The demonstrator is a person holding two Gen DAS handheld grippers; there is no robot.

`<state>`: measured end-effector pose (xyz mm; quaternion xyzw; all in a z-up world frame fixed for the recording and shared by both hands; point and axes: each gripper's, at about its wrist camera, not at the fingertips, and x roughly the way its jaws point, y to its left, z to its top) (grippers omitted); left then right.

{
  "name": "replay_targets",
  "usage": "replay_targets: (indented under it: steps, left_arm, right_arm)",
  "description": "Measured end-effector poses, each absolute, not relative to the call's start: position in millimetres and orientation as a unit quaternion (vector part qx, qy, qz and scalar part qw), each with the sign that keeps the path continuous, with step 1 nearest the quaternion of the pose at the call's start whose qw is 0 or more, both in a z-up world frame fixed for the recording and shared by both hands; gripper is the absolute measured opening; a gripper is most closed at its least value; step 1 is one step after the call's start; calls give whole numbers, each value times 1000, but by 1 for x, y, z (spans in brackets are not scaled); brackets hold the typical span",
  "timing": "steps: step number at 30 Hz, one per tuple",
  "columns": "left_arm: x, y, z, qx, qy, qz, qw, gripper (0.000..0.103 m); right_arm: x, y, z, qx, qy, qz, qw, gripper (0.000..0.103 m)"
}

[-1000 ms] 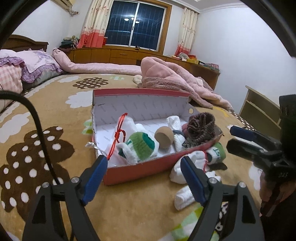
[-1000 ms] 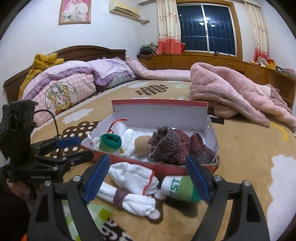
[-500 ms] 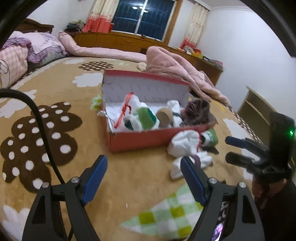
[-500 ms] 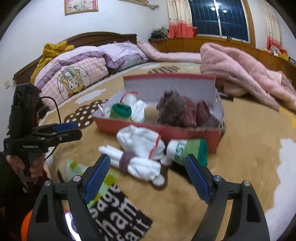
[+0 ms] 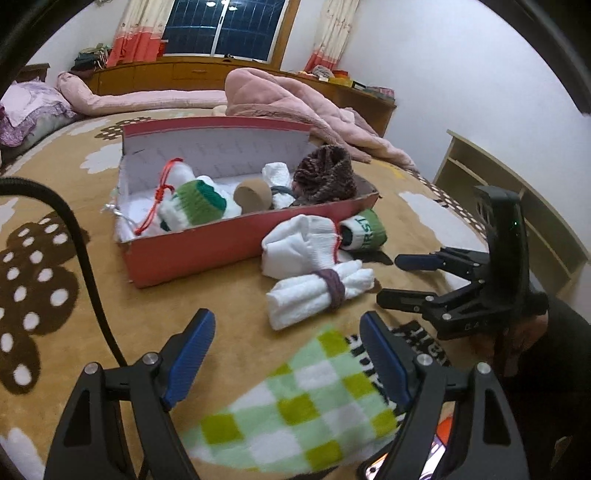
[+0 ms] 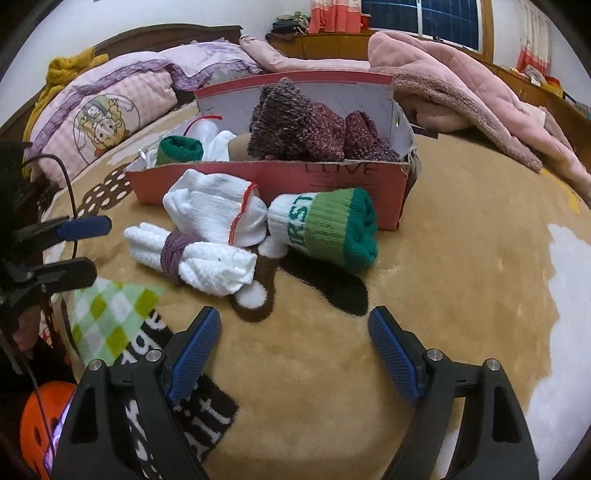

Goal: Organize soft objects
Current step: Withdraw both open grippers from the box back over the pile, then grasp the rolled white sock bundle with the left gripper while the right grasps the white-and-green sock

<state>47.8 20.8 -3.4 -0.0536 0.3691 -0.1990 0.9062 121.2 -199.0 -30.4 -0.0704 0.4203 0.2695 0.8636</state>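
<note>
A tan plush bed cover with brown and white patches [image 6: 461, 295] carries a red cardboard box [image 5: 207, 251] holding a maroon knitted bundle [image 6: 295, 122] and a green-and-white rolled sock [image 5: 195, 206]. Just outside its front wall lie a white glove bundle with red trim [image 6: 214, 210], a green-cuffed white sock roll [image 6: 325, 225] and a white towel roll tied with purple cord [image 6: 192, 258], touching one another. The left gripper [image 5: 288, 354] and right gripper [image 6: 295, 350] both hover spread apart and released, grasping nothing.

A home bedroom; a wide bed [image 6: 461, 295] under a tan patterned blanket fills both views; a wooden headboard [image 6: 155, 35] and pillows [image 6: 110, 99] stand at its far-left edge; a pink quilt [image 5: 295, 96] lies rumpled at the far edge; curtains [image 5: 138, 31] frame a dark window [image 5: 225, 26] above low wooden cabinets [image 5: 177, 74].
</note>
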Motion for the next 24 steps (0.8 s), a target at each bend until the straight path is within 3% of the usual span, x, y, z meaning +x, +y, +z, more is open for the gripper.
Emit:
replay_targets:
  steps: [8, 9, 10, 11, 13, 24]
  left_arm:
    - [78, 22, -19, -98, 381, -201, 897, 81]
    - [80, 20, -21, -97, 384, -205, 895, 67]
    - [82, 18, -23, -92, 391, -207, 892, 37]
    - [83, 15, -24, -84, 395, -206, 891, 24]
    - [81, 15, -21, -81, 387, -212, 894, 8]
    - [56, 22, -13, -29, 375, -187, 907, 8]
  right_arm:
    - [128, -208, -19, -29, 407, 261, 875, 85]
    - [129, -208, -18, -27, 406, 260, 876, 85]
    - [129, -209, -18, -25, 405, 258, 877, 85]
    - [129, -210, -18, -24, 405, 257, 877, 85]
    - [130, -209, -18, -30, 408, 255, 877, 85]
    - [143, -202, -18, -29, 399, 220, 890, 85]
